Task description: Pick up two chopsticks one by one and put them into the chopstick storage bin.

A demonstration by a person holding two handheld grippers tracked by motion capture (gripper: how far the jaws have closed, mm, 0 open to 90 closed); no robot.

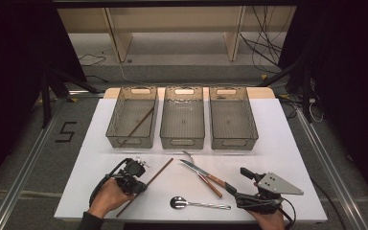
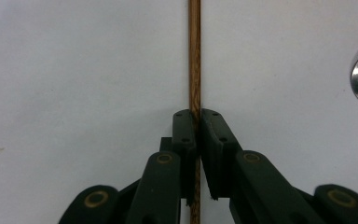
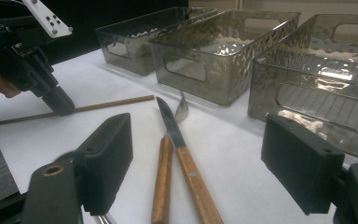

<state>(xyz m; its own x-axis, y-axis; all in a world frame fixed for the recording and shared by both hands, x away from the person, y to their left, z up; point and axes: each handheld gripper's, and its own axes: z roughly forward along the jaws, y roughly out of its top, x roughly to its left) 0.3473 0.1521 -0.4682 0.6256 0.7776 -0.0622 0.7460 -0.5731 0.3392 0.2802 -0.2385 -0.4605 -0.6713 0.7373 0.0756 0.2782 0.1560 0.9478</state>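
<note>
A brown wooden chopstick [image 1: 158,173] lies slantwise on the white table [image 1: 278,143]. My left gripper [image 1: 141,185] points down at its middle. In the left gripper view the two black jaws are shut on the chopstick [image 2: 194,70], which runs straight up between them. From the right gripper view, the left gripper [image 3: 58,106] pinches the chopstick [image 3: 112,103] at table level. My right gripper [image 1: 238,181] rests at the front right, its jaws wide open [image 3: 205,161] with nothing between the pads. It faces a wooden-handled knife [image 3: 186,158].
Three clear grey bins [image 1: 182,117] stand in a row at the back; the left bin [image 1: 132,117] holds another chopstick. A knife [image 1: 203,173] and a second wooden-handled utensil [image 1: 212,187] lie crossed mid-table. A metal spoon [image 1: 191,203] lies near the front edge.
</note>
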